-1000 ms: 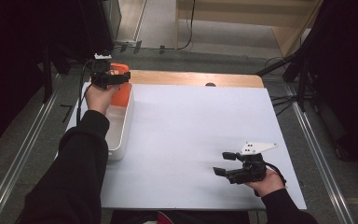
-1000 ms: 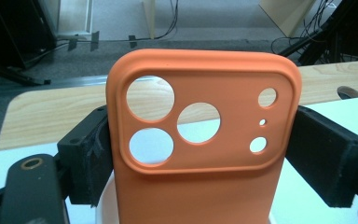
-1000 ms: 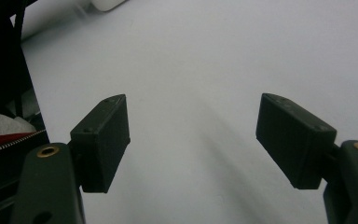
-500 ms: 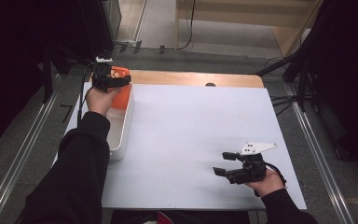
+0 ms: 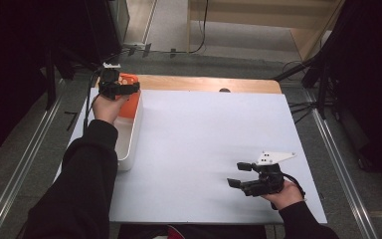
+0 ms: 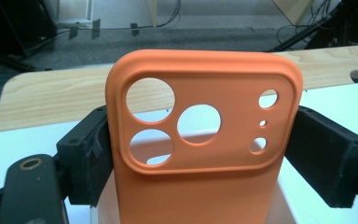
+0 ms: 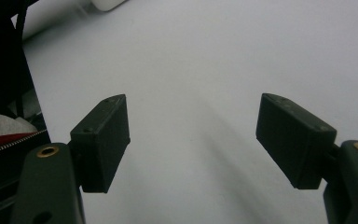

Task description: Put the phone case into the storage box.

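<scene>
Black sleeves, black handheld grippers

Left gripper (image 5: 129,88) and right gripper (image 5: 241,175): blocky black jaws, brass-ringed screw holes, trailing cables.

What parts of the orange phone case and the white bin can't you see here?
- Orange phone case: its lower end is cut off by the bottom edge of the left gripper view; in the high view the left gripper and hand cover most of it.
- White bin: the sleeve hides its left side in the high view, so what lies inside can't be told.
- Right gripper: open over the white table, nothing between its fingers.
</scene>
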`<state>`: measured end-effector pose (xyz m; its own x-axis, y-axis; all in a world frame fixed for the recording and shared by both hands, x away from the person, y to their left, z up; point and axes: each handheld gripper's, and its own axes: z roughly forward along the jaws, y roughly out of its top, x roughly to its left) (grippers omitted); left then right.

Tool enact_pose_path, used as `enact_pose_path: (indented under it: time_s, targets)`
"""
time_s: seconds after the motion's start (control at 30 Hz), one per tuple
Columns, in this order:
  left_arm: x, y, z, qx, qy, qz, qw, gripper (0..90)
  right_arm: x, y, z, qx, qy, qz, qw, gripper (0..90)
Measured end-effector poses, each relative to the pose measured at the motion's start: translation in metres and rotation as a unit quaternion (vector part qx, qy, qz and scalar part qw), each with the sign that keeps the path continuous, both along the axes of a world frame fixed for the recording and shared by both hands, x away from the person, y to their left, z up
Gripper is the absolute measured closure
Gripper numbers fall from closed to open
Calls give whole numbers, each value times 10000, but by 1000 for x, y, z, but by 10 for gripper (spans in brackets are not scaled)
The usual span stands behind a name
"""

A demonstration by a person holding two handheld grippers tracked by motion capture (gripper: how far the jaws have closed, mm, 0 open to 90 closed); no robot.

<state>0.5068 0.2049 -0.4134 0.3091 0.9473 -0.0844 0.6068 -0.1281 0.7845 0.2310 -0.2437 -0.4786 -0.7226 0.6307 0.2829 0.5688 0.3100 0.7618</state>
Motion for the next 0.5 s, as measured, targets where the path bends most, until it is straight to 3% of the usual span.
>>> enact_pose_path:
  time_s: [0.4,0.5]
  targets:
    - [2,0,-1,59,47,28,10000,130,0,0,0,13,4,18,10000,247]
    - [2,-1,-2,67,53,45,10000,89,-1,1,0,16,-5,28,10000,247]
